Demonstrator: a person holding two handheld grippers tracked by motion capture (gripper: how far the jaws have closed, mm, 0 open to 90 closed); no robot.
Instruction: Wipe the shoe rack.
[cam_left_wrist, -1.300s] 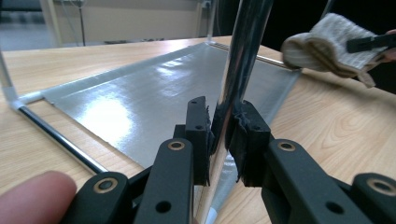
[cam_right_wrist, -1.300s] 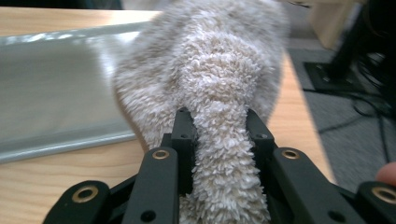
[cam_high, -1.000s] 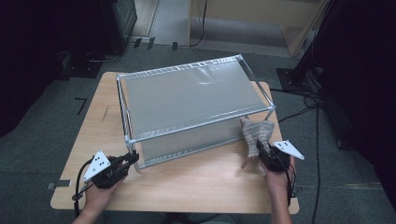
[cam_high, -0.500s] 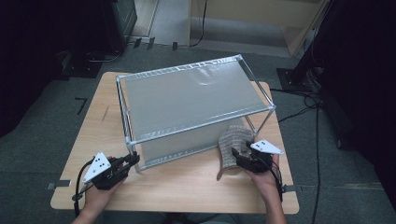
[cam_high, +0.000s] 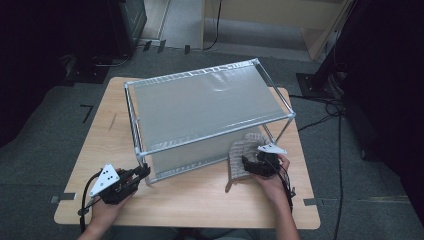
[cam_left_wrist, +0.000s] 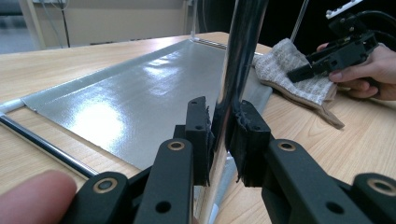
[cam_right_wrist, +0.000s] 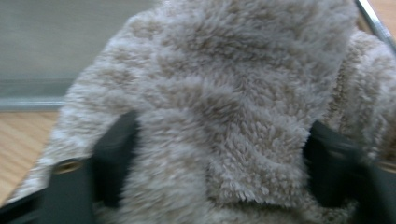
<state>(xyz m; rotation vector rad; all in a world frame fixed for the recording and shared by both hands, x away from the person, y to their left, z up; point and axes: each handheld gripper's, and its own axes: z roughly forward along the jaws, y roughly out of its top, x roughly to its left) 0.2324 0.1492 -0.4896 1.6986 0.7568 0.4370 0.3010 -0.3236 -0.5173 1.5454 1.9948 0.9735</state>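
High view: the table (cam_high: 200, 200) carries the big metal-framed rack (cam_high: 210, 115) with its silvery sheet (cam_high: 200, 107) on top, and that has not shifted over the last second. My left gripper (cam_high: 142, 172) also sits where it was, at the rack's near-left corner. What changed is on the other side: my right gripper (cam_high: 245, 165) has carried the fuzzy beige cloth (cam_high: 240, 155) from off the rack's right corner inward and down, so it now lies bunched on the table against the rack's near-right edge, below the top rail. I read this as the cloth being fed toward the space under the top sheet, with the rack pinned for it; it is not yet inside. Left gripper view: my jaws are pressed hard on the chrome corner post (cam_left_wrist: 236, 70), a pad on each side, touching it. The lower sheet spreads beyond, and the cloth lies well off with the other gripper on it. Right gripper view: my jaws have just been closing a little, after springing wider. They stand spread, with a thick fold of cloth bulging between them and over both. Whether the pads bite I cannot tell, as pile hides them.
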